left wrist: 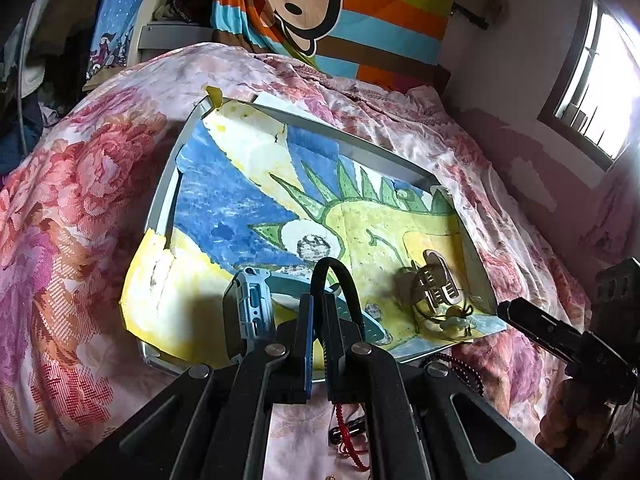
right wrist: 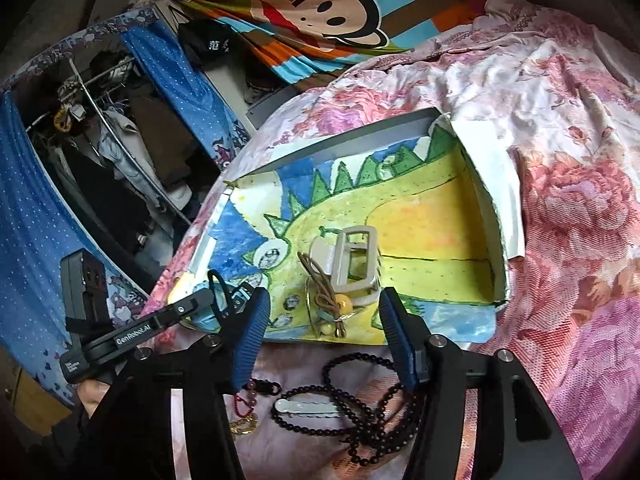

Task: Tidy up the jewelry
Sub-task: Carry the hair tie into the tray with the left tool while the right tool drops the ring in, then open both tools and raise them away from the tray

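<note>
Black bead necklace (right wrist: 372, 412) beneath my splayed right gripper (right wrist: 324, 316); left gripper (left wrist: 318, 308) clenched on black cord (left wrist: 340, 280) over tray's (left wrist: 160, 200) near edge.

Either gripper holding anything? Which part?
Left gripper pinches the black strap of the watch; right gripper is open, holding nothing.

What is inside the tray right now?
A dinosaur drawing lines the tray; on it lie a hair claw, a beaded cord and a watch. The tray floor is covered.
</note>
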Demonstrator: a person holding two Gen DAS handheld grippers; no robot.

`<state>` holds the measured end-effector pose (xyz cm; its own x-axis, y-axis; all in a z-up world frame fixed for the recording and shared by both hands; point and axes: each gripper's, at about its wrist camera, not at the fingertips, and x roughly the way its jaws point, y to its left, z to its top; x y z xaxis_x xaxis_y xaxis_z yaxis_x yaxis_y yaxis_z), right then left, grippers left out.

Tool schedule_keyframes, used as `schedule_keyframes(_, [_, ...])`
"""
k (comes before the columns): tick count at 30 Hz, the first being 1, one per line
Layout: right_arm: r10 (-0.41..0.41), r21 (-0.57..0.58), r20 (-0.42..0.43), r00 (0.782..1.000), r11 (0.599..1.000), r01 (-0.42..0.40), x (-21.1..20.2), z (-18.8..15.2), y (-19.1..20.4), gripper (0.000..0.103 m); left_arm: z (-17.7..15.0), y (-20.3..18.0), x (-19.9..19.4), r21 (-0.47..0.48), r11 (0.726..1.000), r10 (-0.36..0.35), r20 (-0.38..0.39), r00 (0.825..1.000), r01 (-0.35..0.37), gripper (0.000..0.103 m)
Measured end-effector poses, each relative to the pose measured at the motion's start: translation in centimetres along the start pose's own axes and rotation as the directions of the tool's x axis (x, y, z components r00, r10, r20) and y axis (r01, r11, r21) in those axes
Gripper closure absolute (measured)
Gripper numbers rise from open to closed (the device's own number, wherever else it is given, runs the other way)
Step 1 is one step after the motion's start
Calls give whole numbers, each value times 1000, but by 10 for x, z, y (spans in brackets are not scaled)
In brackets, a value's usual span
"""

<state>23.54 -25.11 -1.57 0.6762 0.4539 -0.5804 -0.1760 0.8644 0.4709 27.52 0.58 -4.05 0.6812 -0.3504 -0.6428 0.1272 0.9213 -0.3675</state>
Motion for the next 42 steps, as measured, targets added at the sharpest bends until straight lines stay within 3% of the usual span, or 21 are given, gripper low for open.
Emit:
schedule_keyframes(9, [-78, -49, 46, 996, 996, 80, -12, -3, 0, 34, 1, -8, -13, 43, 999, 3, 29, 1000, -4, 95])
schedule_keyframes(11, [-93, -71, 68, 993, 993, 97, -20, -6, 3, 30, -1, -13, -19, 64, 998, 6, 36, 999, -8, 83])
schedule_keyframes(14, [-112, -112, 101, 989, 986, 123, -34, -8, 10, 28, -7, -19, -33, 75, 997, -3, 75, 997, -3, 46])
schedule_keyframes(15, [-119, -125, 115, 986, 983, 134, -40, -9, 13, 27, -10, -20, -40, 73, 997, -2, 96, 995, -5, 28])
schedule_keyframes(16, [-124, -135, 128, 984, 981, 141, -45, -10, 16, 27, -13, -20, -50, 68, 998, 0, 129, 992, -8, 23])
schedule_keyframes(20, [-137, -177, 184, 973, 969, 170, -70, -16, 28, 19, -19, -21, -70, 61, 998, 5, 154, 988, -14, 23])
schedule_keyframes(24, [-154, -253, 247, 957, 943, 217, -97, -30, 46, 12, -29, -24, -94, 49, 999, 14, 203, 979, -24, 8])
schedule_keyframes(30, [-155, -328, 292, 944, 911, 251, -130, -51, 67, 6, -55, -30, -124, 95, 995, 13, 221, 975, -35, 5])
schedule_keyframes(35, [-182, -369, 261, 948, 889, 272, -146, -72, 75, 5, -79, -29, -137, 141, 989, 15, 169, 986, -39, 5])
schedule_keyframes(42, [-267, -325, 146, 953, 896, 301, -148, -91, 59, 5, -103, -33, -137, 182, 983, -11, 69, 998, -2, 5])
